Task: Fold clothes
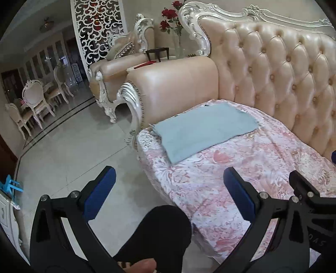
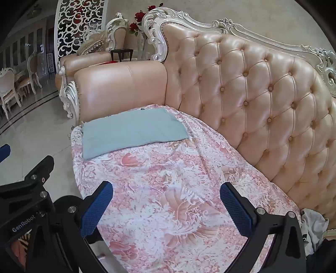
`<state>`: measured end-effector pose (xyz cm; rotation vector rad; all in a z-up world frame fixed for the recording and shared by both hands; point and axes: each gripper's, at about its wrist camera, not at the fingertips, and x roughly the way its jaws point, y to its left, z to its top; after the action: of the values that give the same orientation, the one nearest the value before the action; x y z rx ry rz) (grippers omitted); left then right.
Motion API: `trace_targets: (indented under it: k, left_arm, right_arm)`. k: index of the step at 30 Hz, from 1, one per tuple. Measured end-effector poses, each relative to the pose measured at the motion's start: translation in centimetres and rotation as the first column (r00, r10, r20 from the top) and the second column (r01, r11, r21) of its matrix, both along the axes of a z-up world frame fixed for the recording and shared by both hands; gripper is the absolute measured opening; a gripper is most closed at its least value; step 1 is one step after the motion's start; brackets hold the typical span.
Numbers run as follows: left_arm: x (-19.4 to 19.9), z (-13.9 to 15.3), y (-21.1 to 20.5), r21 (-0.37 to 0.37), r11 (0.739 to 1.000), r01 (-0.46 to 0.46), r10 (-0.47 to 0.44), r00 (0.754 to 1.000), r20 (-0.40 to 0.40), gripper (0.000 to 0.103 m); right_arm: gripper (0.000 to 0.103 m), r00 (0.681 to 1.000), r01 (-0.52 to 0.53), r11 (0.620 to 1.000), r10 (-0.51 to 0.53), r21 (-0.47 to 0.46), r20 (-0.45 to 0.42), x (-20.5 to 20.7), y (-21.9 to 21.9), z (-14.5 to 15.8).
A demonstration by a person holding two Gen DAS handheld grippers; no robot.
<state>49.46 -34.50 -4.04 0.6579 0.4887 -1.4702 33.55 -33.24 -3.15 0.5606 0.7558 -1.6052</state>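
i have the left gripper (image 1: 169, 184) held above the front edge of the sofa seat, its blue-padded fingers (image 1: 100, 190) spread wide with nothing between them; below it i see a dark-clad knee (image 1: 163, 231) and the pale floor (image 1: 69, 151). my right gripper (image 2: 166, 201) hovers over the middle of the seat, its fingers (image 2: 97, 206) equally wide apart and gripping nothing.

the folded light blue garment (image 1: 204, 128) lies flat on the pink floral cover (image 1: 241, 168) at the far left end of the seat, its far edge just beside the padded armrest (image 1: 178, 84) and one corner reaching toward the tufted backrest (image 1: 283, 73). it looks like a neat rectangle, with a small dark spot near its far edge. neither gripper touches it; both are well apart from it.

in the right wrist view a crumpled white cloth (image 2: 315, 226) sits at the right end of the seat against the backrest. beyond the armrest i see an armchair (image 1: 117, 69), red roses (image 1: 170, 19) in a glass vase, and dining chairs (image 1: 33, 105) farther off.
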Motion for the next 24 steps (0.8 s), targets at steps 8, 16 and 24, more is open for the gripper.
trace_targets:
  k: [8, 16, 24]
  left_arm:
    - [0.6, 0.0, 0.2, 0.020, 1.000, -0.003, 0.004, 1.000, -0.030, 0.102]
    - [0.1, -0.1, 0.5, 0.024, 1.000, 0.012, -0.011, 1.000, -0.014, 0.102]
    - [0.5, -0.1, 0.3, 0.029, 1.000, 0.013, -0.012, 1.000, -0.028, 0.102]
  right_arm:
    - [0.103, 0.998, -0.062, 0.998, 0.062, 0.013, -0.032, 0.7, 0.9, -0.7]
    - [0.103, 0.996, -0.080, 0.996, 0.081, 0.030, -0.031, 1.2, 1.0, -1.4]
    - [0.103, 0.995, -0.087, 0.996, 0.088, 0.022, -0.039, 1.4, 1.0, -1.0]
